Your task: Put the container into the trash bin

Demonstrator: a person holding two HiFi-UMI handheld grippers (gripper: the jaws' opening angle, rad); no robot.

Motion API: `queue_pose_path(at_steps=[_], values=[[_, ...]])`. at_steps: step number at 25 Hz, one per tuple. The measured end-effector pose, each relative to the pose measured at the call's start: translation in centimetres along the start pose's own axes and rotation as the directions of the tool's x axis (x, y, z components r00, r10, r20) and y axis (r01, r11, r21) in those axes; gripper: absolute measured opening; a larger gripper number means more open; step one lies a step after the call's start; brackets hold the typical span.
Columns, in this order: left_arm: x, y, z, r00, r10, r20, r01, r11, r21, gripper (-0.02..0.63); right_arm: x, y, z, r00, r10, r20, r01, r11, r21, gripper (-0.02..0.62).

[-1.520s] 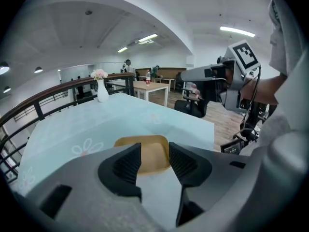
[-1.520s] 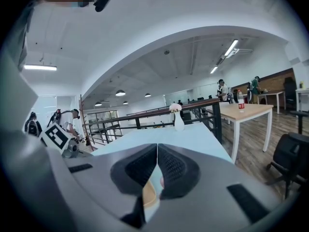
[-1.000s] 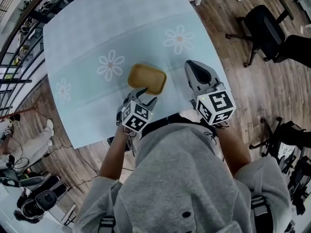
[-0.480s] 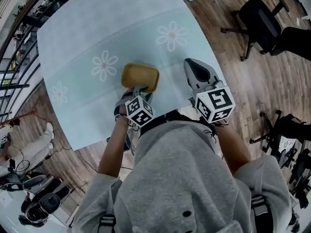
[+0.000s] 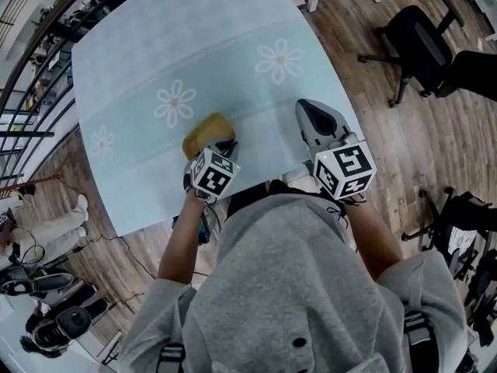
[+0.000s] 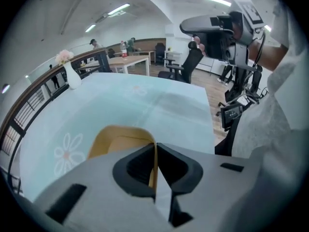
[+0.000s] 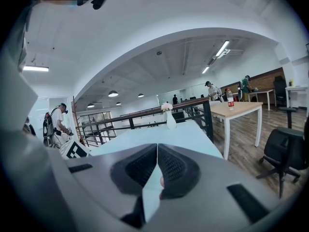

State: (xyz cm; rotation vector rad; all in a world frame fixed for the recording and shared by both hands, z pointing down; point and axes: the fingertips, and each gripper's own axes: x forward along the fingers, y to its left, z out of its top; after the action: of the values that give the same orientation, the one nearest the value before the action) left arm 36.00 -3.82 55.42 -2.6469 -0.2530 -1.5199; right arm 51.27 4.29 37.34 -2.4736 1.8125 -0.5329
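The tan oval container (image 5: pixel 202 131) lies on the pale blue flowered table (image 5: pixel 194 45) and looks tipped up at its near edge. My left gripper (image 5: pixel 222 145) reaches steeply down onto that edge. In the left gripper view its jaws are closing tight on the thin near wall of the container (image 6: pixel 114 138), which is pinched between the left gripper's (image 6: pixel 155 148) pads. My right gripper (image 5: pixel 310 113) hovers over the table's right edge, about level, away from the container. In its own view the right gripper (image 7: pixel 156 153) is shut with nothing in it. No trash bin shows.
A white vase with flowers (image 6: pixel 71 76) stands at the table's far end, also seen as the vase (image 7: pixel 170 118) in the right gripper view. Black office chairs (image 5: pixel 425 47) stand on the wood floor to the right. A railing (image 5: pixel 31 68) runs along the left.
The left gripper's jaws have gone from wide open to shut on the container's near rim. The container has shifted left and tipped up. The right gripper has barely moved.
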Motion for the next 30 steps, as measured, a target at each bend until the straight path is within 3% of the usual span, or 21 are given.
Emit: queue_pose_path(at_steps=[4,12,19,30], values=[[-1.5,0.5,-0.4,0.998,0.023,0.053,-0.017,0.993,-0.121,0.031,0.3,1.2,0.5,0.999,0.035,0.011,-0.035,0.999,-0.021,0.028],[-5.4,2.1,-1.3,0.973,0.189,0.130,-0.148,0.951,-0.273,0.031,0.6,3.2,1.2,0.994,0.107,0.024,-0.105,0.993,-0.054,0.028],[-7.7,2.9,-2.6,0.943,0.297,0.149,-0.230,0.907,-0.354,0.031,1.3,4.9,1.1,0.985,0.173,0.021,-0.171,0.983,-0.074,0.028],[-11.8,5.6,-3.1,0.899,0.390,0.202,-0.269,0.853,-0.448,0.031,3.9,7.5,1.5,0.974,0.225,0.020,-0.223,0.972,-0.074,0.028]])
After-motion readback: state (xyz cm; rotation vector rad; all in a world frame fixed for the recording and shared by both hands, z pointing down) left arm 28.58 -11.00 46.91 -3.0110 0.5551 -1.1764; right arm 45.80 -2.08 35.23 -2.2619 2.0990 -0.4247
